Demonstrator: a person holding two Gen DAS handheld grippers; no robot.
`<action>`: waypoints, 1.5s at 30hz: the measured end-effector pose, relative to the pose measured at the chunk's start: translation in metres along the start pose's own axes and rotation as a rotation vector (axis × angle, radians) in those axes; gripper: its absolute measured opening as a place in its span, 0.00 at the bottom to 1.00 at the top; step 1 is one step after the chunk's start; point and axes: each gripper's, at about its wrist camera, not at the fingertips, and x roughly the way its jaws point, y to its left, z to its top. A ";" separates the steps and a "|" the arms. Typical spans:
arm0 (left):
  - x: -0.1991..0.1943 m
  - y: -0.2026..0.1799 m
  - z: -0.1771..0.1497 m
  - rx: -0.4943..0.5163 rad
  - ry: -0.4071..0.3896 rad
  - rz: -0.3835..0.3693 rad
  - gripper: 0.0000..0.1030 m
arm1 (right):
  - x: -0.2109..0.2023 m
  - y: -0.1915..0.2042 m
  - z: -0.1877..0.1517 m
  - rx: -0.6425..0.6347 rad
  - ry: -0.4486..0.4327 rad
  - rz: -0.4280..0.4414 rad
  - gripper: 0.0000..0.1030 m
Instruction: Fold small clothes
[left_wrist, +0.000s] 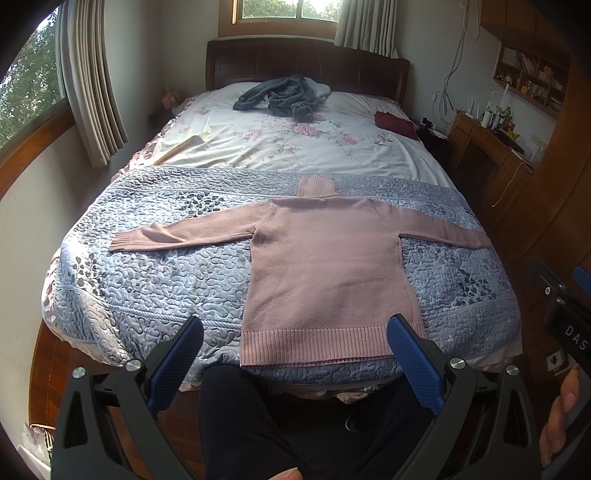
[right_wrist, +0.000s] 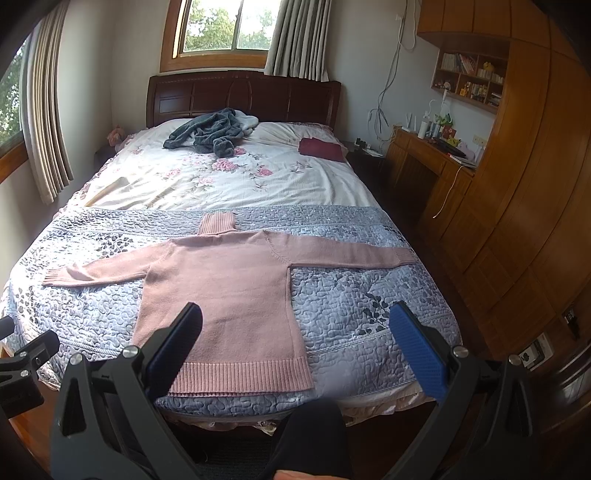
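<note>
1. Nearest the cameras, the left gripper (left_wrist: 295, 325) was spread wide, its blue-padded fingers (left_wrist: 413, 363) apart and holding nothing, above a person's dark-trousered leg (left_wrist: 240, 417).
2. Beside it, the right gripper (right_wrist: 295, 314) was likewise wide and empty; its fingers (right_wrist: 415, 350) hung over the foot of the bed, clear of the cloth.
3. At the right edge of the left view, a hand (left_wrist: 559, 413) gripped the other tool's handle.
4. Just beyond lay the pink sweater (left_wrist: 325, 266), flat on the blue quilted bedspread (left_wrist: 147, 288), ribbed hem toward the foot edge, both sleeves stretched out sideways, turtleneck collar pointing to the headboard.
5. Past the quilt, a white floral sheet (right_wrist: 229, 177) covered the rest of the bed.
6. On that sheet, near the dark wooden headboard (right_wrist: 243, 96), a grey fleecy garment (right_wrist: 210, 134) sat crumpled, and well to its right a dark red folded cloth (right_wrist: 321, 147) lay flat.
7. Farthest right, the open wall shelf (right_wrist: 469, 77) held books and small items too small to tell; the wooden desk (right_wrist: 428, 155) below carried bottles and oddments.
</note>
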 end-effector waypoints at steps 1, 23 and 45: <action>0.000 0.000 0.000 0.000 0.000 0.000 0.96 | 0.000 0.000 0.000 0.000 -0.001 0.000 0.97; 0.000 0.001 0.000 -0.001 -0.001 -0.001 0.96 | -0.004 0.000 -0.002 0.001 -0.007 -0.005 0.97; 0.041 0.003 0.006 -0.025 -0.010 -0.043 0.96 | 0.029 -0.014 0.001 -0.010 -0.039 -0.008 0.97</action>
